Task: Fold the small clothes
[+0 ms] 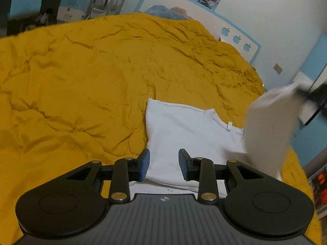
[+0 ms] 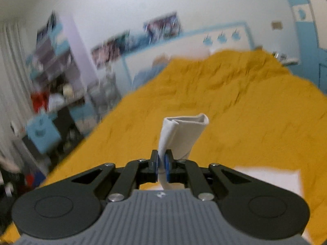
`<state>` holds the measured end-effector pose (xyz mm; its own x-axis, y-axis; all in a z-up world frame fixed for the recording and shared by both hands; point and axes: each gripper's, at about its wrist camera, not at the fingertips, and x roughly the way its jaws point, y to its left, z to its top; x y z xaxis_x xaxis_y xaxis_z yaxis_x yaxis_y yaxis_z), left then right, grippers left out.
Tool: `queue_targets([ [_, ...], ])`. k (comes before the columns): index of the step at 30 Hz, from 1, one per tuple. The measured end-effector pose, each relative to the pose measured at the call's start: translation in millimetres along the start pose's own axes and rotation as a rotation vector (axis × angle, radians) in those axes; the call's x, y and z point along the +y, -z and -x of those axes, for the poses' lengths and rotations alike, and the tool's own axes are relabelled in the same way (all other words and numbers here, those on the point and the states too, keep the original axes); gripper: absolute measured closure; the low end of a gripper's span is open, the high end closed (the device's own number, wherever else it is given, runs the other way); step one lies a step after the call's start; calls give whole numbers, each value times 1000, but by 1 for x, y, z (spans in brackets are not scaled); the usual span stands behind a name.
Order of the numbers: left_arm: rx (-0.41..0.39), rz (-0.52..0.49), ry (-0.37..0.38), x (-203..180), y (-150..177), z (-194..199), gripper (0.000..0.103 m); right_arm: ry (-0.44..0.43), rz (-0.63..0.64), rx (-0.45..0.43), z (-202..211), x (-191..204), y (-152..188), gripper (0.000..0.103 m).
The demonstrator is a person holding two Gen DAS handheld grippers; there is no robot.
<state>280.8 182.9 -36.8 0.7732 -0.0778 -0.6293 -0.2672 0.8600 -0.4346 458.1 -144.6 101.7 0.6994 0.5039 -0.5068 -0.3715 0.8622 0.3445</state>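
Nearest the left wrist camera, the left tool [image 1: 164, 164] is hovering with its jaws spread and nothing between them, poised over the near edge of a white garment [image 1: 184, 130] that is lying partly folded on the bed's mustard-yellow quilt [image 1: 81, 81]. Beside it, at the right of that view, a blurred strip of the same white cloth is rising toward the right tool [image 1: 312, 94]. Seen from the right wrist camera, the right tool [image 2: 161, 164] is pressing its blue pads together on a bunched white sleeve or corner [image 2: 181, 132], probably lifting it to carry it across the body for a fold. Farther off, the quilt is stretching toward a pale wall with posters [image 2: 161, 27].
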Motion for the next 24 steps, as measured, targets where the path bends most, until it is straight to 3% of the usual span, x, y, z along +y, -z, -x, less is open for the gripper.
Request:
queue_targets([
  [4, 6, 31, 17, 13, -2, -5, 65, -43, -4, 176, -64, 26, 73, 102],
  [8, 16, 84, 51, 26, -6, -13, 64, -104, -12, 316, -102, 37, 127, 100],
  [12, 13, 69, 84, 27, -6, -17, 48, -194, -56, 387, -114, 42, 158, 81],
  [20, 56, 78, 124, 20, 1, -41, 47, -295, -111, 388, -108, 16, 151, 62],
  [24, 88, 53, 95, 14, 5, -55, 47, -232, -75, 354, -70, -24, 136, 62],
])
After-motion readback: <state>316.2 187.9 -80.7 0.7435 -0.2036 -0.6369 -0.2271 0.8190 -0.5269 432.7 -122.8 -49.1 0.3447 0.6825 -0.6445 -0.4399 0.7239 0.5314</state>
